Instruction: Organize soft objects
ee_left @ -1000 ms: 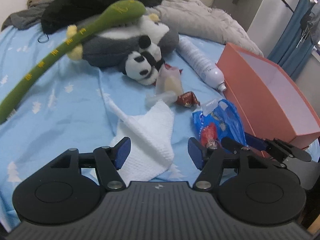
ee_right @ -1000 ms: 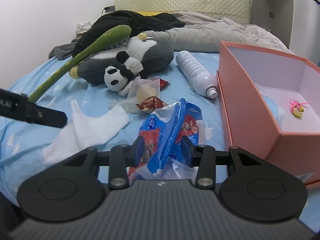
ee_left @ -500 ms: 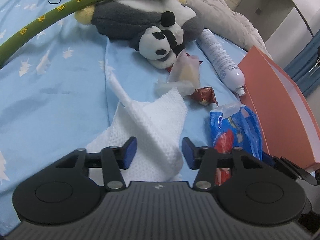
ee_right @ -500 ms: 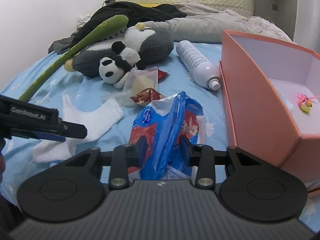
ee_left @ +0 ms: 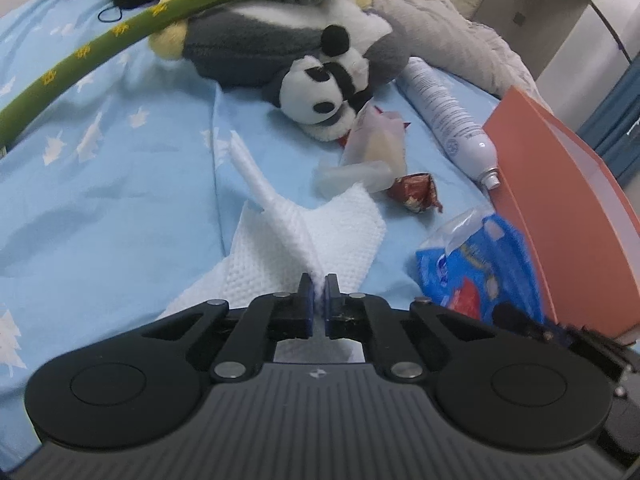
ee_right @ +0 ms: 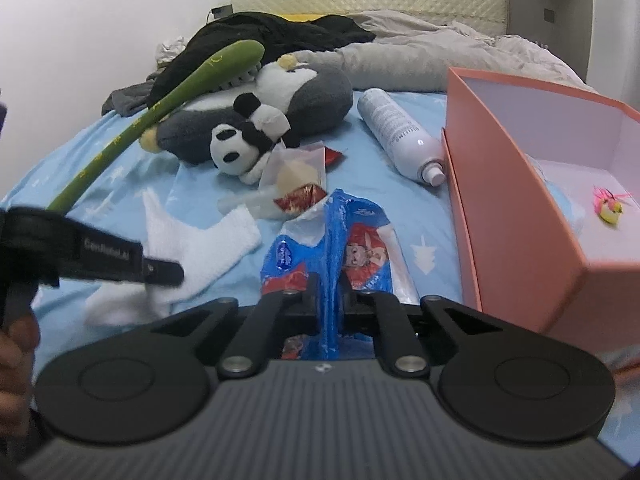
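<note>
The left gripper (ee_left: 318, 285) pinches a raised fold of the white cloth (ee_left: 320, 236) on the blue bedsheet (ee_left: 120, 184). The right gripper (ee_right: 329, 280) clamps the blue snack bag (ee_right: 360, 240), beside the pink box (ee_right: 516, 200). Beyond lie a panda plush (ee_left: 320, 92), wrappers and a spray can (ee_left: 452, 116).

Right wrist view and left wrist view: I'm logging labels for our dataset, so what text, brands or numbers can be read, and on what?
"GenRobot.AI": white letters, slightly blurred, on the side of the left gripper.
Green plush stick: yellow characters along it, too blurred to read.
White spray can: grey print, too small to read.
Blue snack bag, held by the right gripper: a logo and cartoon picture, wording unreadable.
</note>
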{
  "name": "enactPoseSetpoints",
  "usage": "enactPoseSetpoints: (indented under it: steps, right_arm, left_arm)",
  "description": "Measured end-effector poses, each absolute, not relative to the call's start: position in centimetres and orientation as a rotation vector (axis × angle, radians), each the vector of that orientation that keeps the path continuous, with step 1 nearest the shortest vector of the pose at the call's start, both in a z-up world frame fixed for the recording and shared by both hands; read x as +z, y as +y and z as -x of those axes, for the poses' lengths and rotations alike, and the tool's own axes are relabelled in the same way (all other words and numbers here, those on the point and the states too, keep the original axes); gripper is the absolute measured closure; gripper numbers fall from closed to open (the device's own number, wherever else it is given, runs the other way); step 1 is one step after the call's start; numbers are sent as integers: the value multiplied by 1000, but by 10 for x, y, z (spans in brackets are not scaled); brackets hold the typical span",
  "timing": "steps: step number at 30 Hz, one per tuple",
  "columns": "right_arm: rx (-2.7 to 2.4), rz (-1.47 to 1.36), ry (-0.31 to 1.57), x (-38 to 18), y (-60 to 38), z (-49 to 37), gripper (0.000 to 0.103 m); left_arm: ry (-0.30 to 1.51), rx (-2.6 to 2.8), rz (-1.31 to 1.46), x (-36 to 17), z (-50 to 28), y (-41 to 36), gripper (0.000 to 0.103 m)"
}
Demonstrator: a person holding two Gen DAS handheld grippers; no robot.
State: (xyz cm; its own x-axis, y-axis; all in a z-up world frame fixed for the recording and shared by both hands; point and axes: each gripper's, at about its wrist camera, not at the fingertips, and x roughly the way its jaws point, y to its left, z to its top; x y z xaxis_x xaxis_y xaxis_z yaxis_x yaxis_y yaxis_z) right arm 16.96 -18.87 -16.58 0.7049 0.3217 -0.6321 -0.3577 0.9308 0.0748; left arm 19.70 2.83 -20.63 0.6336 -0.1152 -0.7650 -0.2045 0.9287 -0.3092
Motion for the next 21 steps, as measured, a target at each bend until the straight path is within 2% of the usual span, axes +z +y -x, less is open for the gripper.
enactPoseSetpoints:
  steps: [21]
  right_arm:
    - [334, 61, 682, -104, -195, -145, 96]
  left_arm:
    - [787, -53, 280, -117, -157, 17, 98]
